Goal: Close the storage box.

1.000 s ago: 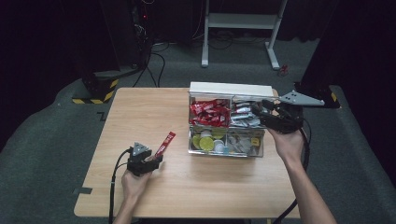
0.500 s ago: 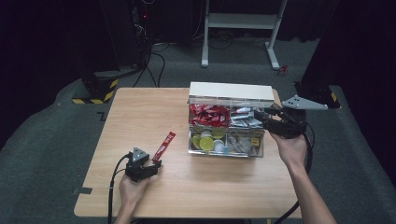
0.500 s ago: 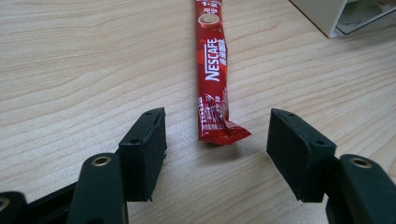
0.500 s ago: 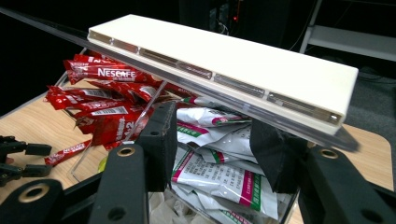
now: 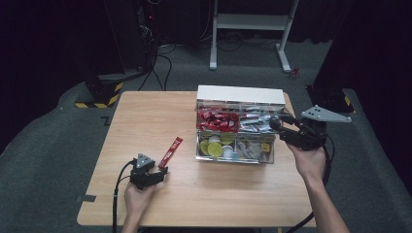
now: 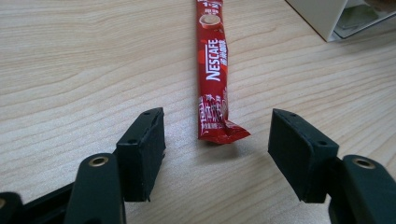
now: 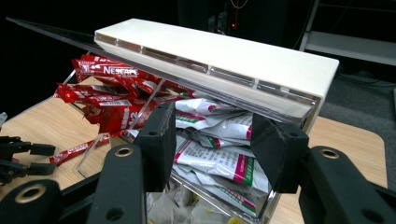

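Observation:
A red Nescafe sachet (image 5: 171, 149) (image 6: 212, 74) lies flat on the wooden table (image 5: 145, 116). My left gripper (image 5: 163, 170) (image 6: 217, 119) is open just short of the sachet's near end. Its jaws have just been opening, and neither pad touches the sachet. A clear compartment box (image 5: 235, 158) with a raised white lid (image 5: 240, 94) (image 7: 219, 51) stands at centre right. It holds red sachets (image 5: 216, 120) (image 7: 107, 88) and white-green sachets (image 5: 255, 121) (image 7: 219, 158). My right gripper (image 5: 278, 124) (image 7: 212, 119) is at the box's right end, open, with nothing pressed between its pads.
The box's front compartments hold yellow round capsules (image 5: 214, 147) and small mixed packets (image 5: 252, 150). Bare tabletop stretches left of the box and along the near edge. The left gripper's cable (image 5: 119, 194) trails off the near edge. Dark floor surrounds the table.
The left gripper has drawn back a little toward the near edge, away from the sachet. The right gripper has shifted slightly at the box's right end.

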The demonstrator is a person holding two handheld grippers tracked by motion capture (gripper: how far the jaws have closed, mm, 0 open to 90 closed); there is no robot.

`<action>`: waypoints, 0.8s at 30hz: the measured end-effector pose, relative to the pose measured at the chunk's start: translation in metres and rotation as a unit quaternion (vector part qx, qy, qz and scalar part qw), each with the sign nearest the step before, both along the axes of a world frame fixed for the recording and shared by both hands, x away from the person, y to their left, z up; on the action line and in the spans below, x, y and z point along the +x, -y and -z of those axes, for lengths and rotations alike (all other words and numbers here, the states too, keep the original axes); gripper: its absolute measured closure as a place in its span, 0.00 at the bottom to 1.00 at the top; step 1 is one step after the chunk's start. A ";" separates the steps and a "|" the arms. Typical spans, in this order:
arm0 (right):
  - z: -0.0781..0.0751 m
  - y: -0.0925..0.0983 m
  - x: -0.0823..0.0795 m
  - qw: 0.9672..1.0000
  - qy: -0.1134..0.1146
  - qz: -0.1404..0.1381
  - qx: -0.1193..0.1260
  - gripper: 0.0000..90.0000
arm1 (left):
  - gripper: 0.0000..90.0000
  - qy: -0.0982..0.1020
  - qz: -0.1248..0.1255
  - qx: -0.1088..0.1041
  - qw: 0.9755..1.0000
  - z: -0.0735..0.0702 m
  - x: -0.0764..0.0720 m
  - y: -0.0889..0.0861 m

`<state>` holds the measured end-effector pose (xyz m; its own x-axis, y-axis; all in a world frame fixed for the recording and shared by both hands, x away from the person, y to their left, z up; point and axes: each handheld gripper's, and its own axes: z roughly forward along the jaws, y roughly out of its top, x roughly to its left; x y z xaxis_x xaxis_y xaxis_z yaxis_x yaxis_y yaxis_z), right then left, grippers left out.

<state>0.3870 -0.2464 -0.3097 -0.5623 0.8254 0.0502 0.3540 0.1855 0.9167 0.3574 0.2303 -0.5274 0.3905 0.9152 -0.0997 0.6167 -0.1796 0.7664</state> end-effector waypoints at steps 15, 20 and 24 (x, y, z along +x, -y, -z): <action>0.016 0.011 -0.009 1.000 -0.011 0.009 -0.014 0.54 | 0.41 -0.001 0.000 -0.002 1.000 0.000 0.000 0.000; 0.026 0.016 -0.012 1.000 -0.015 0.013 -0.021 0.53 | 0.41 -0.001 0.000 -0.003 1.000 0.000 0.000 0.000; 0.030 0.019 -0.015 1.000 -0.014 0.012 -0.015 0.53 | 0.41 -0.001 0.000 -0.003 1.000 0.000 0.000 0.000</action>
